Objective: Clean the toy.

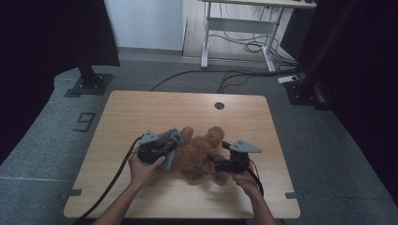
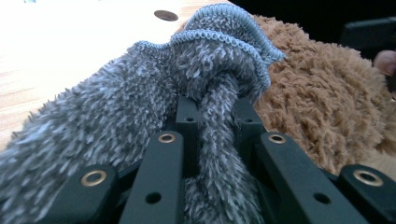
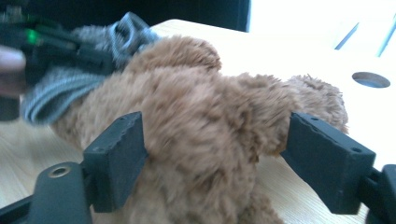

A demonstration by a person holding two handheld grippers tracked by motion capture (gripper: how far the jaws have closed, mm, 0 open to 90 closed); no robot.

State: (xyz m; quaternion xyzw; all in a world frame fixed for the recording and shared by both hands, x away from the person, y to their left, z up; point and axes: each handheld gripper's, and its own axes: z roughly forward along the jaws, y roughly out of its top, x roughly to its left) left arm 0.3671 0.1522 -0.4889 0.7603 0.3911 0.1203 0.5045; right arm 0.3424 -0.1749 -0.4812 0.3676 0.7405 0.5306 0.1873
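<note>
- A mirrored numeral "9" is taped on the floor left of the worktop.
- The left gripper, held low, is clamped tight on a grey fluffy cloth lying against the brown teddy bear mid-worktop.
- The right gripper reaches in level, its jaws wide either side of the bear, not pressing it.

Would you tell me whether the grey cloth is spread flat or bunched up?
Bunched: the grey cloth is gathered into folds, pinched by the left gripper beside the brown plush toy.
</note>
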